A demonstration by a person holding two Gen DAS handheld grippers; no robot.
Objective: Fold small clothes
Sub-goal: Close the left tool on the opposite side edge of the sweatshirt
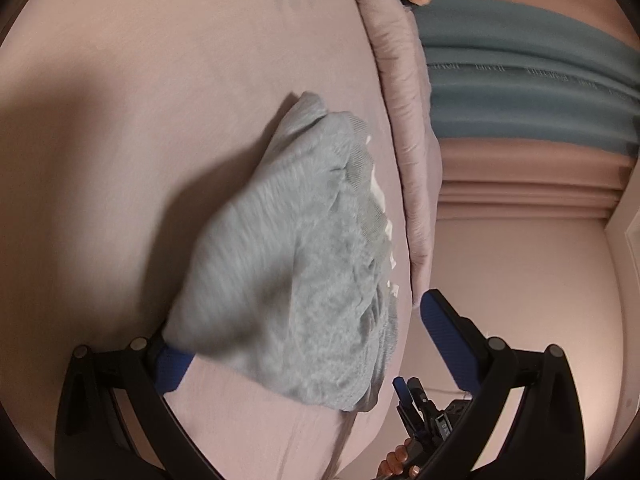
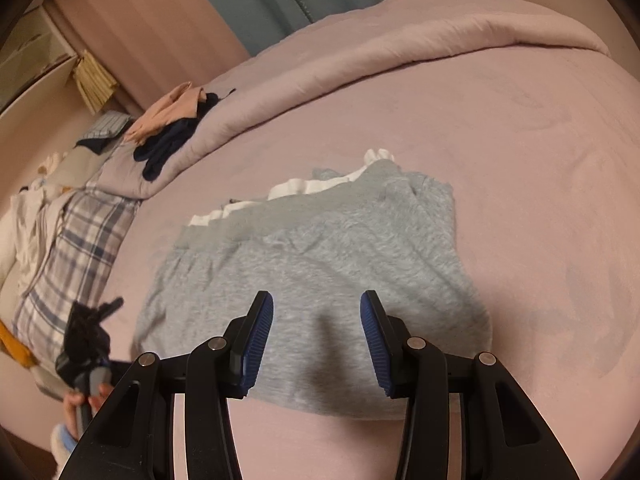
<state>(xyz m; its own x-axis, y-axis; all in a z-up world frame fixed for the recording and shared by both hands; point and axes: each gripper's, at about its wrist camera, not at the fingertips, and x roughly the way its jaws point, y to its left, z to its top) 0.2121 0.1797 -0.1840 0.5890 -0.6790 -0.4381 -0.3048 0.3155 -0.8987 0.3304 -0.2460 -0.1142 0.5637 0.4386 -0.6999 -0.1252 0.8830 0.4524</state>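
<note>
A soft grey fleece garment (image 2: 316,264) lies flat on the pink bedsheet (image 2: 540,160), filling the middle of the right wrist view, with a white ribbed edge (image 2: 304,186) showing along its far side. The right tool (image 2: 317,312) hovers over the garment's near hem at lower centre, its blue-padded fingers (image 2: 260,340) standing moderately apart with only the cloth's surface seen between them, nothing pinched.

In the left wrist view the same garment (image 1: 288,264) fills the centre, blurred. The left tool (image 1: 304,332) stands wide: one blue pad (image 1: 172,364) at lower left is partly hidden by the cloth's corner, the other (image 1: 444,332) is clear of it at lower right. Whether that pad presses the cloth I cannot tell.

A rolled pink duvet (image 2: 360,68) runs across the upper part of the right view, with dark clothes (image 2: 172,140) heaped at upper left.
</note>
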